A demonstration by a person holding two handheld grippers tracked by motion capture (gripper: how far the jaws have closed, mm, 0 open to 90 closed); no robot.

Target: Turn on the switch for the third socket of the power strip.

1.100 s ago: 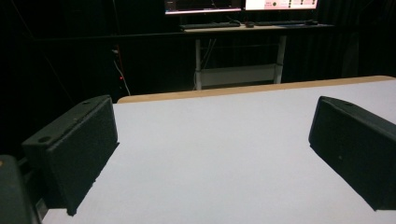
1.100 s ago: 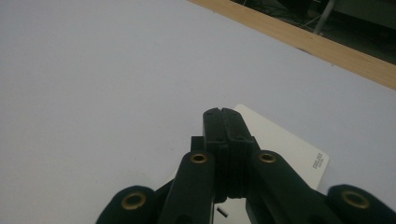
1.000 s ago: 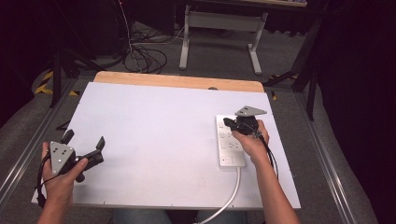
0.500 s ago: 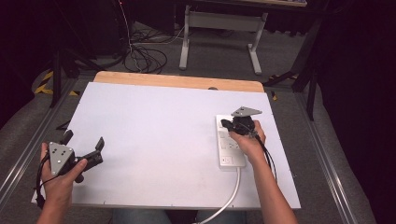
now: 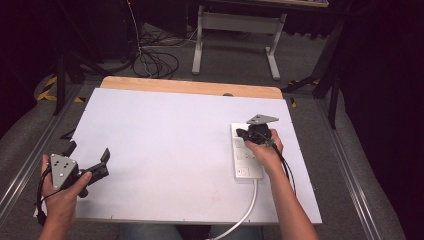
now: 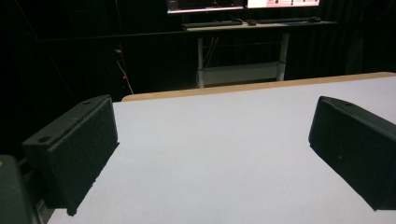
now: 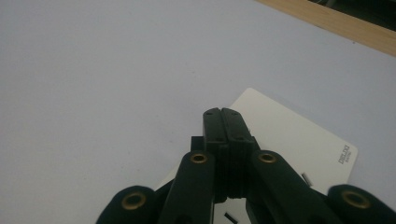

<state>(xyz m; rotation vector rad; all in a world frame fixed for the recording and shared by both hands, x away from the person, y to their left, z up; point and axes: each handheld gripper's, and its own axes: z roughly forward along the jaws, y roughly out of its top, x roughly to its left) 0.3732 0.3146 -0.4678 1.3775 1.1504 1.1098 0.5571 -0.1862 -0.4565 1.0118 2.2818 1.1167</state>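
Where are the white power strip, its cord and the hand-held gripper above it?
Power strip (image 5: 243,165): high view, bare near end of its face.
Cord (image 5: 250,204): high view, curved stretch near the table edge.
Right hand-held gripper (image 7: 227,122): right gripper view, shut jaw tips.

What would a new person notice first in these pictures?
Probably the white power strip near the right edge of the pale table, with the right tongs shut and poised just above its far end. At the near left corner, the left tongs are held wide open, gripping nothing.
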